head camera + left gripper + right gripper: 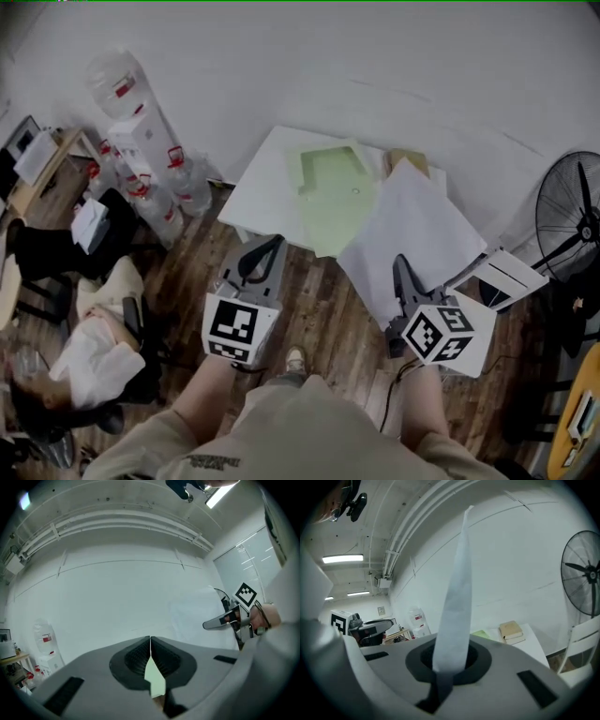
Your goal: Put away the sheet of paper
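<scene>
I'm seeing the tabletop (258, 192) lying ahead of both tools. My right hand-held gripper (401, 267) is gripping the sheet of paper (412, 234), which is rising from its jaws. My left hand-held gripper (272, 246) is pinching the green folder (333, 206) by its edge.

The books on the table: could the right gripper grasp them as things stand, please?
Probably not: the right gripper is shut on the sheet of paper, leaving no free jaws for the books.
</scene>
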### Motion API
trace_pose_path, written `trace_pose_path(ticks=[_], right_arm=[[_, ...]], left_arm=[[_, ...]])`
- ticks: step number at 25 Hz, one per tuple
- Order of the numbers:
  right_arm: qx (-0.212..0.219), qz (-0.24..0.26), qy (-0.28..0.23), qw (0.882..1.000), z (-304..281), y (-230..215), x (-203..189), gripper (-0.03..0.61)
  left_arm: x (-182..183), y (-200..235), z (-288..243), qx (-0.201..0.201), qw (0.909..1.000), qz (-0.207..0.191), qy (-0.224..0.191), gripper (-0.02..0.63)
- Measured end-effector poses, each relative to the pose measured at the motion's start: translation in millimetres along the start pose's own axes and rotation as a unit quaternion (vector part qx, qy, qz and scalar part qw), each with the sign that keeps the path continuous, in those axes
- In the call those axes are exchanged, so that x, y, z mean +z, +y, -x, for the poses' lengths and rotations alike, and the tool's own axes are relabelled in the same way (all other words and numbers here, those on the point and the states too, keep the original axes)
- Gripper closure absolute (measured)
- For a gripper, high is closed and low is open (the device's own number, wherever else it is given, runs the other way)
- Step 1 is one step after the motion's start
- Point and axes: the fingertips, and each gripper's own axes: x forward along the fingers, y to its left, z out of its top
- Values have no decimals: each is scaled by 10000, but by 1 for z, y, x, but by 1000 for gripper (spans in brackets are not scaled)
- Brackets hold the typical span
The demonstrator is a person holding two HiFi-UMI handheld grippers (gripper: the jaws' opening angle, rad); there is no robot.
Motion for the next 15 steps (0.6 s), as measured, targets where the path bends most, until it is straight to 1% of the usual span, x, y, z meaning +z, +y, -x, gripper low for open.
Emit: trace_pose_path(ticks=[3, 7, 9, 12, 15], right_arm=[[-65, -169, 138, 9997, -38, -2, -11, 555], [-188, -341, 274, 9989, -79, -7, -21, 555], [-247, -504, 297, 9980, -95, -10, -26, 555], [-311, -780, 336, 9959, -115, -13, -36, 555], [-442, -852, 295, 9949, -132, -21, -44, 555]], left_arm=[[-17, 27, -26, -81, 9999, -15, 114, 592], [-36, 57, -52, -174, 9995, 70, 238, 592], [-45, 71, -62, -181, 9994, 116, 284, 592], [-59, 85, -72, -196, 9988, 230, 378, 592], [-68, 92, -82, -260, 9980, 378, 443, 592]])
